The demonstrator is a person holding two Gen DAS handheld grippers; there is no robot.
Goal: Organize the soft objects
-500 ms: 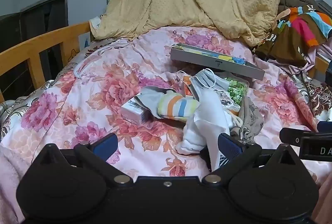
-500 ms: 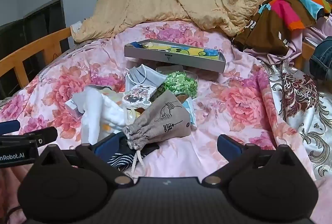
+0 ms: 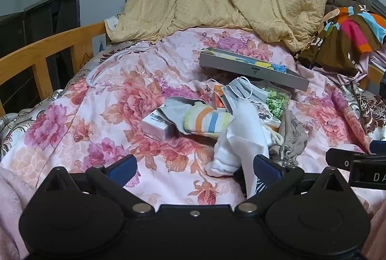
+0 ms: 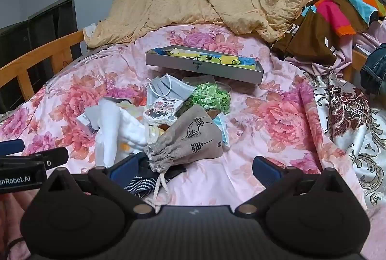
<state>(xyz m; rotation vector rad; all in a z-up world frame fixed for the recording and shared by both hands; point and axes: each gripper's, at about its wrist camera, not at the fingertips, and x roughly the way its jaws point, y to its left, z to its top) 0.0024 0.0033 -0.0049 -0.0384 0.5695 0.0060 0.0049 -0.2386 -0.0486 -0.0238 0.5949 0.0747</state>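
My left gripper (image 3: 194, 169) and my right gripper (image 4: 194, 168) both hang spread wide over the floral bedspread (image 3: 96, 100), grasping nothing. The heap of soft things lies just ahead: a white cloth (image 3: 243, 139) by my left claw's right finger, a striped sock (image 3: 207, 120), a face mask (image 4: 166, 88) and a grey drawstring pouch (image 4: 193, 137) near my right claw's left finger. Behind them sits a shallow grey tray (image 4: 205, 67).

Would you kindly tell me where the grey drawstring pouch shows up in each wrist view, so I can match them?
Left wrist: grey drawstring pouch sits right of centre, mostly hidden behind the white cloth.
Right wrist: the pouch lies centre, in plain sight, cords trailing toward the camera.
Shared landmark: the long grey tray behind the pile.
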